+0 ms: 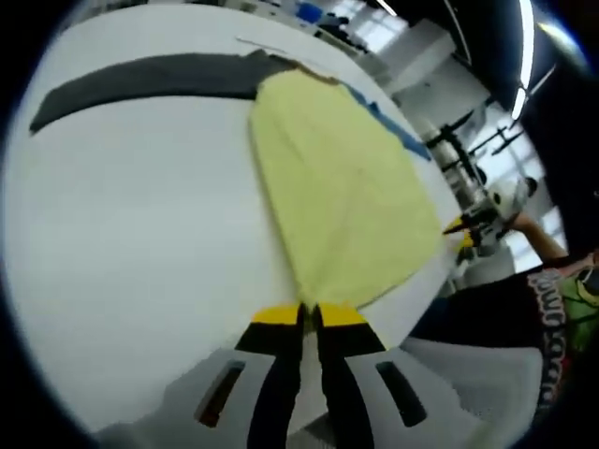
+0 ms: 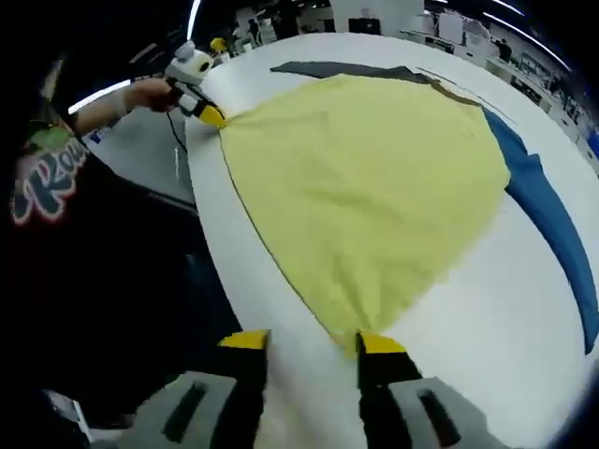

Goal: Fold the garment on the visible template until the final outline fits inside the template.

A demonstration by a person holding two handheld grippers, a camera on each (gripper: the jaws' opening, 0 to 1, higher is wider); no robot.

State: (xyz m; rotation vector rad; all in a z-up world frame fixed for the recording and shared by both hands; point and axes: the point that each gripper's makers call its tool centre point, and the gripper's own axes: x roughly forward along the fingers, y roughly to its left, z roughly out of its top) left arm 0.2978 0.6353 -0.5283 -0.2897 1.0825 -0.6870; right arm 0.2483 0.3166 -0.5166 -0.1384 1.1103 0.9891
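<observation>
Left claw (image 1: 310, 315) pinching yellow garment (image 1: 346, 196) corner; right claw (image 2: 314, 344) spread, hem corner at right jaw. Cloth light, limp: grip corners, you keep it taut.

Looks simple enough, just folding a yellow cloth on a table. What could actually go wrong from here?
A few things, I'd guess. The left gripper has its jaws shut on one corner of the yellow garment; so small a bite may slip. The right gripper is open at another corner, so a lift now would drag the cloth unevenly. Both corners lie near the white table edge, where the garment could slide off, away from the blue strip and dark strip.
</observation>
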